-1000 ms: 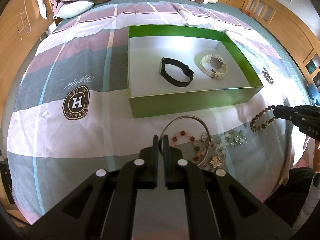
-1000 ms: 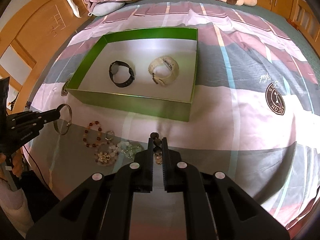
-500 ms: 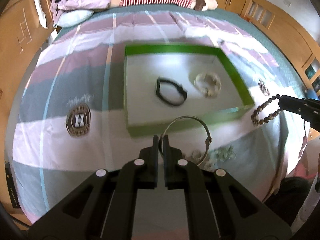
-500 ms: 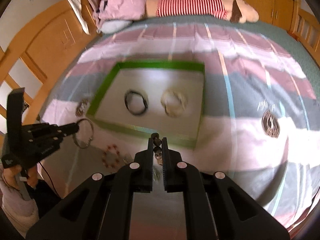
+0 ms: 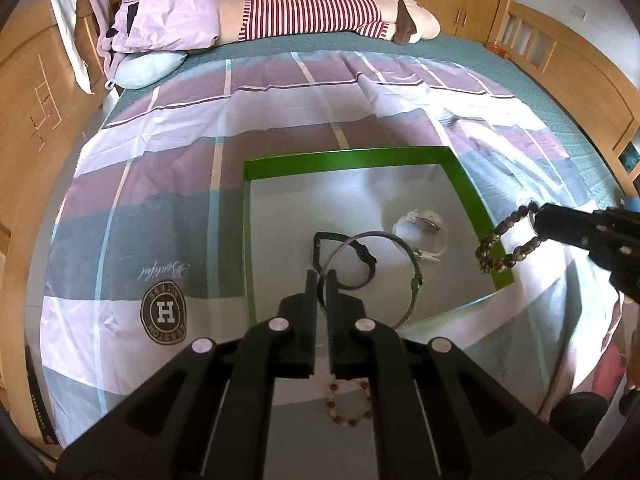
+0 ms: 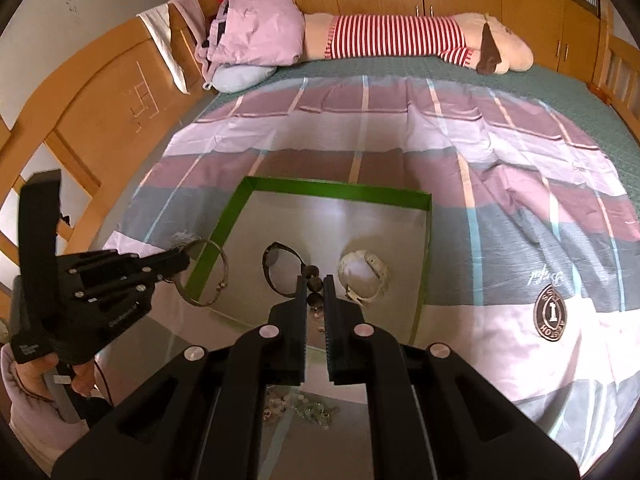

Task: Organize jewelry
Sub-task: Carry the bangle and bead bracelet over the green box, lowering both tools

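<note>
A green-walled box (image 5: 468, 184) (image 6: 328, 190) lies on the bedspread, holding a black band (image 5: 362, 258) (image 6: 276, 260) and a white bracelet (image 5: 424, 226) (image 6: 366, 266). My left gripper (image 5: 321, 276) (image 6: 186, 258) is shut on a thin silver bangle (image 5: 412, 276) (image 6: 222, 280), which hangs above the box's near left part. My right gripper (image 6: 312, 280) (image 5: 536, 220) is shut on a brown bead bracelet (image 5: 500, 246) (image 6: 312, 274), held in the air over the box's right wall. A red and white bead bracelet (image 5: 348, 406) lies on the cloth below my left gripper.
Pale loose jewelry (image 6: 298, 412) lies on the bedspread near the front edge. A striped plush toy (image 5: 320, 14) and pillows lie at the bed's far end. Wooden bed rails (image 6: 104, 116) run along both sides. A person's hand (image 6: 52, 372) grips the left tool.
Both grippers have risen off the bedspread and moved toward the box, carrying the silver bangle and the brown bead bracelet. The loose jewelry stays behind on the cloth.
</note>
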The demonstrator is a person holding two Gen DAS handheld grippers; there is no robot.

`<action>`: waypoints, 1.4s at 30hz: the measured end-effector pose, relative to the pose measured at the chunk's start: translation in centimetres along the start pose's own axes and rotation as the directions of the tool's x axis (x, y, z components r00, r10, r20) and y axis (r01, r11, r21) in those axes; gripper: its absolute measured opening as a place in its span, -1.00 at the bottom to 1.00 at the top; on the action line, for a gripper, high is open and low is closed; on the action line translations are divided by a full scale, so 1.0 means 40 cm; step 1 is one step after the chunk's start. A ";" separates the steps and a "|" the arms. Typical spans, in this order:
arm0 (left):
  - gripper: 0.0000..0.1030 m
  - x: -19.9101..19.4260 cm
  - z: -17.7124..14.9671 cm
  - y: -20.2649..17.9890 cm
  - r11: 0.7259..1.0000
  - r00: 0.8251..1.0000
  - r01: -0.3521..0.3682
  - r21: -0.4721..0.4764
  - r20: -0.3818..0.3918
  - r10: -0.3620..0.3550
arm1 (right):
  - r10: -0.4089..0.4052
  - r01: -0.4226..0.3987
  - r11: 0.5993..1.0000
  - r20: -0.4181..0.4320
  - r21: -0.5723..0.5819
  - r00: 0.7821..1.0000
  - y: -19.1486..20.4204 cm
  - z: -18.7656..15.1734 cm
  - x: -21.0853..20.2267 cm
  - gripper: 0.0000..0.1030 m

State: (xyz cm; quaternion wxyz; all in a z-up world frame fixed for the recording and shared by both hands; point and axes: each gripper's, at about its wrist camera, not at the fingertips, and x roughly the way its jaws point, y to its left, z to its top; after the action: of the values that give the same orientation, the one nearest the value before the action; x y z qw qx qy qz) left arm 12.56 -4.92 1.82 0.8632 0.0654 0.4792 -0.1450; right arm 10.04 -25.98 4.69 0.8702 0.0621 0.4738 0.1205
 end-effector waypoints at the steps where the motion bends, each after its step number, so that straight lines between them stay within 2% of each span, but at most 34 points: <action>1: -0.93 0.005 0.000 0.002 1.000 1.000 -0.003 0.002 0.001 0.003 | -0.001 0.001 1.000 -0.011 0.000 1.000 -0.002 -0.001 0.013 -0.86; 5: -0.93 0.031 -0.003 0.014 1.000 1.000 -0.004 -0.013 -0.007 0.004 | -0.012 0.013 1.000 -0.043 0.014 0.999 -0.015 -0.007 0.051 -0.86; 16: -0.93 0.037 -0.013 0.020 1.000 1.000 -0.002 -0.012 -0.005 0.002 | -0.022 0.023 0.999 -0.019 0.023 1.000 -0.010 -0.011 0.044 -0.86; 30: -0.93 0.047 -0.016 0.018 1.000 1.000 0.005 -0.018 0.009 -0.004 | -0.038 0.039 0.999 -0.032 0.023 0.999 -0.005 -0.015 0.070 -0.86; 42: -0.93 0.101 -0.024 0.040 0.999 1.000 -0.020 -0.039 -0.023 0.019 | -0.043 0.045 0.998 -0.055 0.034 0.998 -0.013 -0.016 0.096 -0.86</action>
State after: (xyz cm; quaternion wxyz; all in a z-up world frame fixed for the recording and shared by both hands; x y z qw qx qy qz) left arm 14.30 -3.91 -2.16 0.8601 0.0546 0.4911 -0.1265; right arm 11.59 -25.47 1.13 0.8582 0.0638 0.5005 0.0944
